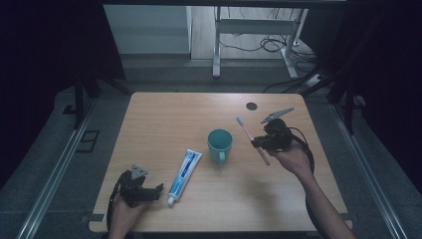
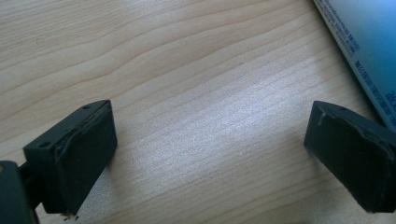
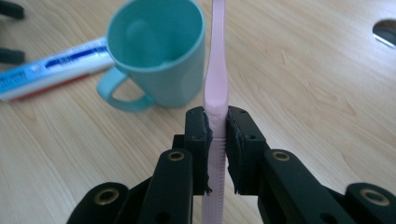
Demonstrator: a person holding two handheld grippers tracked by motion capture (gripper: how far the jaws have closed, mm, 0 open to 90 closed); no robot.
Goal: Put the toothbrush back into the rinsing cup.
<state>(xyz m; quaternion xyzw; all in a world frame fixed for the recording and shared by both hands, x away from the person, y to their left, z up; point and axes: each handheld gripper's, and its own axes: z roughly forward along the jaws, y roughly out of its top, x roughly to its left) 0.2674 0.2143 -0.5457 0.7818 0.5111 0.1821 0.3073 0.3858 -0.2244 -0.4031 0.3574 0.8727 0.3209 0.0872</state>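
Left black two-jaw gripper (image 1: 158,188) is resting low near the table's front edge, jaws spread wide, while right black two-jaw gripper (image 1: 255,142) is clamping a pink plastic toothbrush (image 1: 251,138).

I count one mug (image 1: 219,143), one toothbrush (image 1: 252,140) and one tube of toothpaste (image 1: 184,171) on my one table (image 1: 164,114). I carry two claws: my left claw (image 1: 158,188) and my right claw (image 1: 255,143). One dark round spot (image 1: 252,105) marks the tabletop.

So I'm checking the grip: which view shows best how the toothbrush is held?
The right gripper view: both jaws clamp the pink toothbrush handle, seen close. The high view shows it small, by the right gripper.
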